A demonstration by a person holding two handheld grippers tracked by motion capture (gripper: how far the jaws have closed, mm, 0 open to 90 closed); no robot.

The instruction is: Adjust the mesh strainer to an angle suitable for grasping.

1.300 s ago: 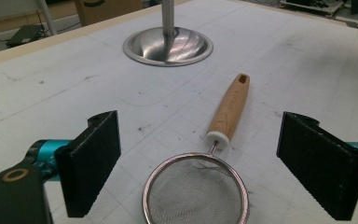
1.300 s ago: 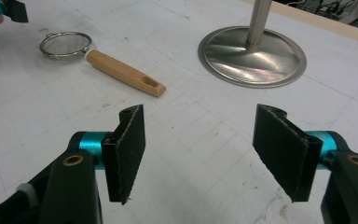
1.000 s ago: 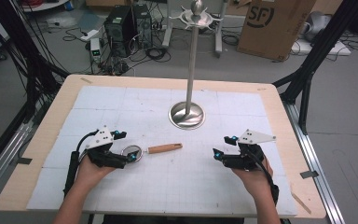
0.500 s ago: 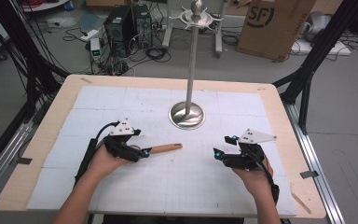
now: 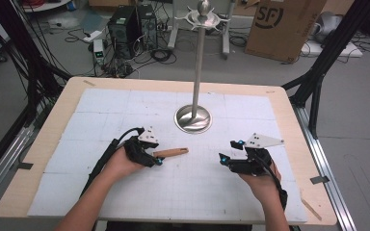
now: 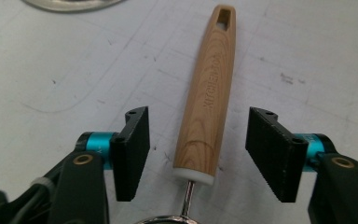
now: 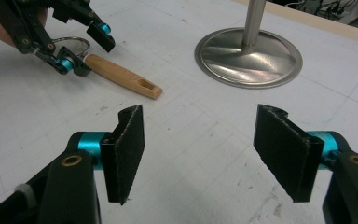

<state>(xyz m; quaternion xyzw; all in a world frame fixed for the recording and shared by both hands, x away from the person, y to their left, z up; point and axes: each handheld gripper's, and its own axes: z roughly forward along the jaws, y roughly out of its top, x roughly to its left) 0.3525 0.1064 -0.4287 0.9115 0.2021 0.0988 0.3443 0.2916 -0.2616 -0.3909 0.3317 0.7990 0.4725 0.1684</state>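
Counter (image 5: 289, 103): pale wood rim, topped with a white gridded mat (image 5: 101, 115) that covers most of it.
Stand base (image 5: 192, 118): round steel disc on the mat, my landmark, pole rising from its centre.
Wooden-handled utensil (image 5: 171, 153): lies flat on the mat, near the base on my side, slightly to my left; its wire end points away from the base.

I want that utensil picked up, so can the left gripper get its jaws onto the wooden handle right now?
Probably yes: the left gripper is open with one jaw on each side of the handle, and nothing lies between.
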